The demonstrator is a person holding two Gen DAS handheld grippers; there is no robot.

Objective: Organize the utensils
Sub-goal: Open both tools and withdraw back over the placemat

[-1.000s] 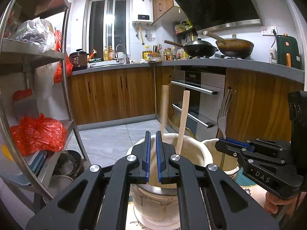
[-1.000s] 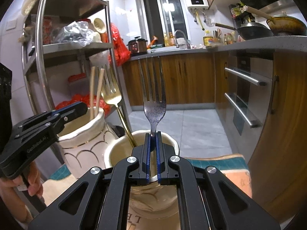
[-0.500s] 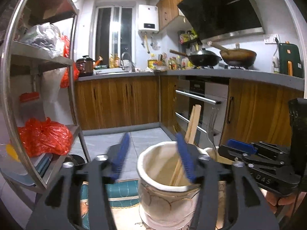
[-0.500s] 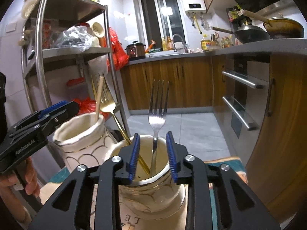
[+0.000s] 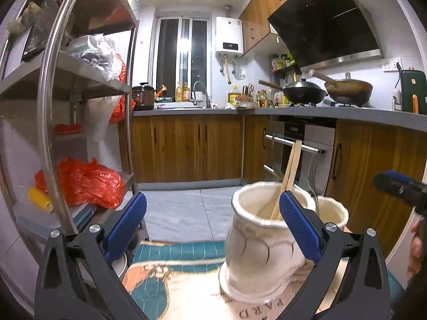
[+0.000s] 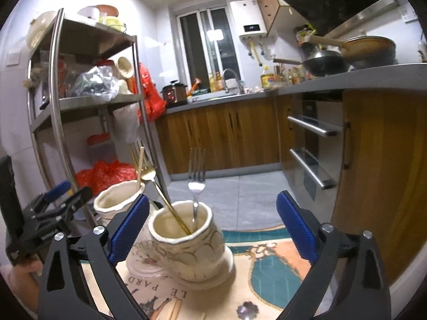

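Note:
My left gripper (image 5: 212, 224) has its jaws opening wide with nothing held. Its right finger overlaps a cream jar (image 5: 256, 253) standing just ahead, and a pair of wooden chopsticks (image 5: 289, 176) leans in that jar. My right gripper (image 6: 212, 228) is also opening wide, pads clear of a second cream jar (image 6: 192, 248) that stands just ahead between the fingers. A silver fork (image 6: 196, 184) and a gold fork (image 6: 148, 169) stand in that jar. The chopstick jar (image 6: 117, 202) stands to its left, beside the left gripper (image 6: 53, 208). The right gripper's blue tip (image 5: 400, 189) shows at the right edge.
Both jars stand on a teal and peach patterned cloth (image 6: 269, 269). A steel shelf rack (image 5: 50, 144) with red bags (image 5: 88, 184) rises at the left. Wooden cabinets and an oven (image 5: 299, 154) lie ahead. Woks (image 5: 304, 93) sit on the counter. A small metal piece (image 6: 246, 310) lies on the cloth.
Both grippers went from shut to wide open and drew back. The chopsticks dropped into the left jar and lean right. The silver fork dropped into the right jar.

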